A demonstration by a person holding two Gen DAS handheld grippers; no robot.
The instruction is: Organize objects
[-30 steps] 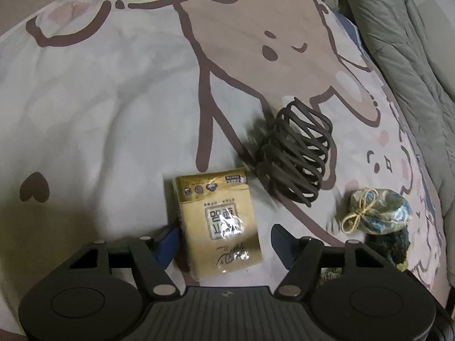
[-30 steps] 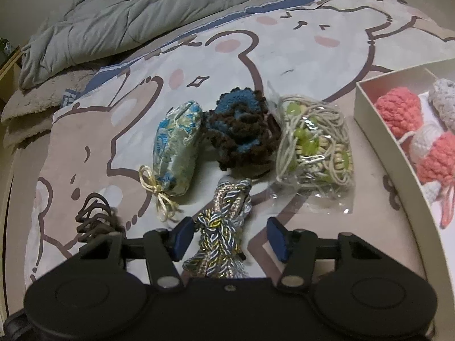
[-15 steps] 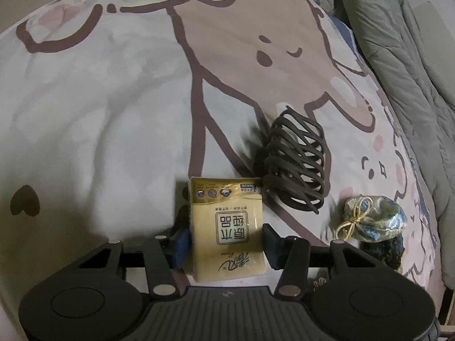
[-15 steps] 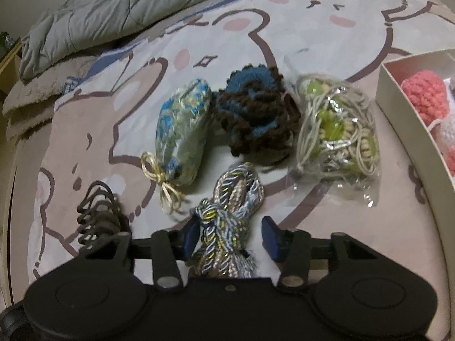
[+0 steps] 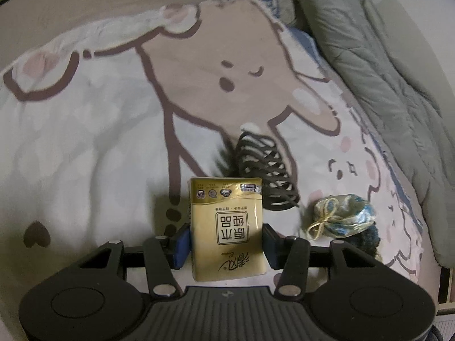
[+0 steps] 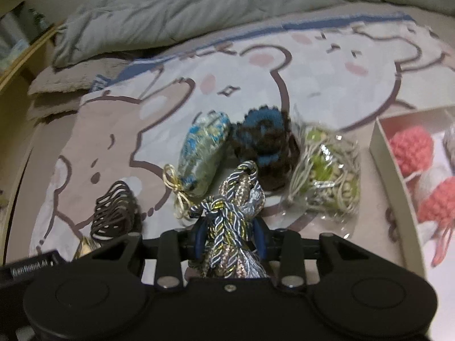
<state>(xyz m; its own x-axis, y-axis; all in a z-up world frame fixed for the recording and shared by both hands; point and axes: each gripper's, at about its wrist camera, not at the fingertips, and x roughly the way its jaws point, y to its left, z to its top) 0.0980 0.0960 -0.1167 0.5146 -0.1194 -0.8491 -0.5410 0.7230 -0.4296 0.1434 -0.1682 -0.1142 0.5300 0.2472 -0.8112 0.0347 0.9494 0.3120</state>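
Observation:
My left gripper (image 5: 226,245) is shut on a gold tissue pack (image 5: 227,227), lifted a little off the cartoon bedsheet (image 5: 85,142). A dark brown claw hair clip (image 5: 267,167) lies just beyond it, and a blue-gold brocade pouch (image 5: 341,216) to its right. My right gripper (image 6: 231,238) is shut on a bundle of braided blue, gold and silver cord (image 6: 233,216), raised off the sheet. Behind it lie the brocade pouch (image 6: 204,147), a blue and brown crocheted piece (image 6: 264,147) and a clear bag of hair ties (image 6: 327,176). The hair clip (image 6: 113,213) shows at lower left.
A white box (image 6: 392,176) with pink and grey crocheted pieces (image 6: 412,147) sits at the right edge. A grey-green quilt (image 6: 199,8) is heaped along the far side of the bed; the same quilt (image 5: 384,71) fills the upper right of the left wrist view.
The left jaws closed onto the tissue pack and lifted it. The right jaws closed around the braided cord bundle and raised it off the sheet.

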